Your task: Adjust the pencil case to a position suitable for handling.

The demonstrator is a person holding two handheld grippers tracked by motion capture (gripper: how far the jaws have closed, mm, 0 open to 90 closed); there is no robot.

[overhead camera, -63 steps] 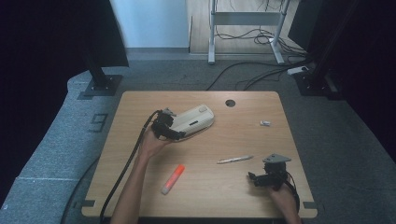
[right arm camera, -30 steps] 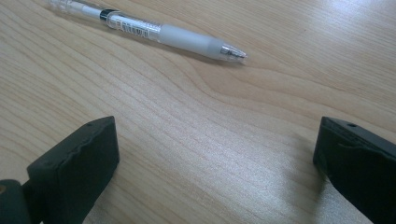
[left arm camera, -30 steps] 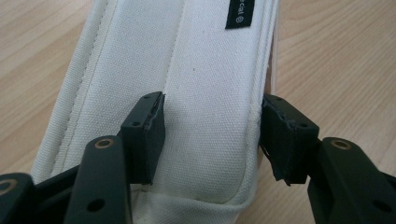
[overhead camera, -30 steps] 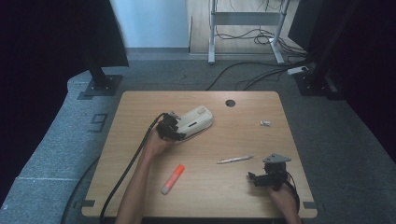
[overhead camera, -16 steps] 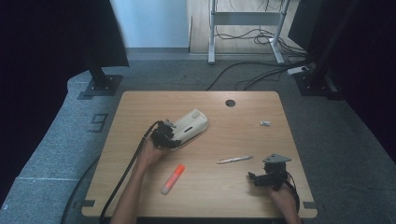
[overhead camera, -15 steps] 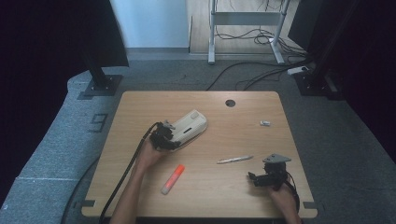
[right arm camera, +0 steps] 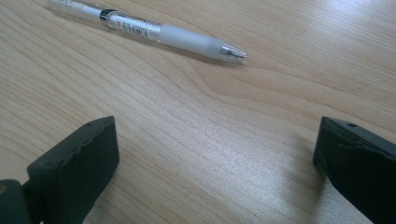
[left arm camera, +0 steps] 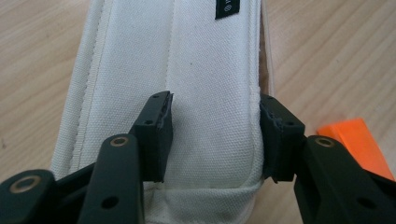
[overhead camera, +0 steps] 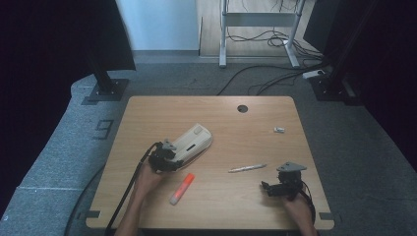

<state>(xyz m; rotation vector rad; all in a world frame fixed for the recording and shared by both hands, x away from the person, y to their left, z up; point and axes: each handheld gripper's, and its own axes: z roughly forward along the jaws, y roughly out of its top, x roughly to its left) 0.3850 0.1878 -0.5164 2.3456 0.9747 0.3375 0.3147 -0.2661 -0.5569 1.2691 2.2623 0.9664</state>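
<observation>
A white fabric pencil case (overhead camera: 193, 141) (left arm camera: 210, 70) lies slanted on the wooden table (overhead camera: 147, 113), left of centre. My left gripper (overhead camera: 173, 154) (left arm camera: 217, 140) is shut on its near end, one jaw pressed on each side of the fabric. An orange highlighter (overhead camera: 181, 189) (left arm camera: 357, 144) lies just in front of the case. My right gripper (overhead camera: 268, 188) (right arm camera: 215, 154) rests near the front right edge, open, with bare wood between its jaws. A clear white pen (overhead camera: 247, 168) (right arm camera: 149, 30) lies a little beyond it.
A small white object (overhead camera: 279, 130) sits at the right rear of the table. A round cable hole (overhead camera: 242, 108) is at the back centre. Black stands and cables are on the grey floor around the table.
My left gripper has drawn the pencil case toward the front left of the table, nearer the highlighter. The right gripper, pen and highlighter have stayed put.
</observation>
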